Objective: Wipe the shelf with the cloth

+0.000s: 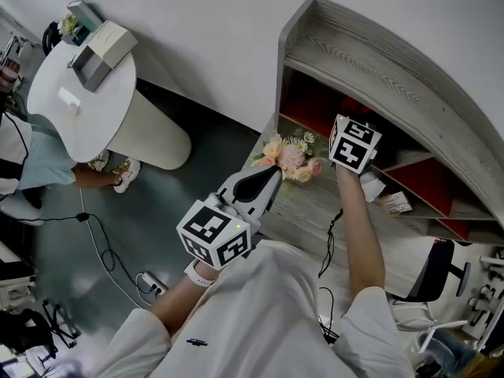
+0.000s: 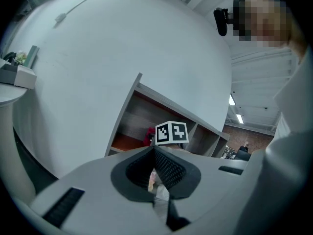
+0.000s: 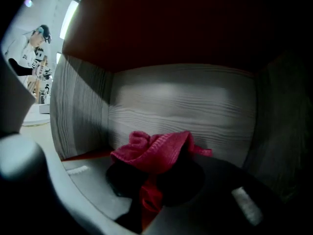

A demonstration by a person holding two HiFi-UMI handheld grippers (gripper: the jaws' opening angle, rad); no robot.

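Cloth (image 3: 155, 152) in R gripper (image 3: 149, 179), inside shelf (image 3: 190, 102).

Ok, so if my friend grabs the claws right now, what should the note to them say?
Right claw: shut on the red cloth, reaching inside a compartment of the shelf. The cloth is bunched up in front of the grey back wall.
Left claw: shut, holding nothing, held back in front of the shelf.
Flowers sit on the grey board just outside, so mind them.
Done: the cloth is picked up and inside. How much is wiped can't be told.
Left: probably wipe this compartment, then the rest of the shelf.
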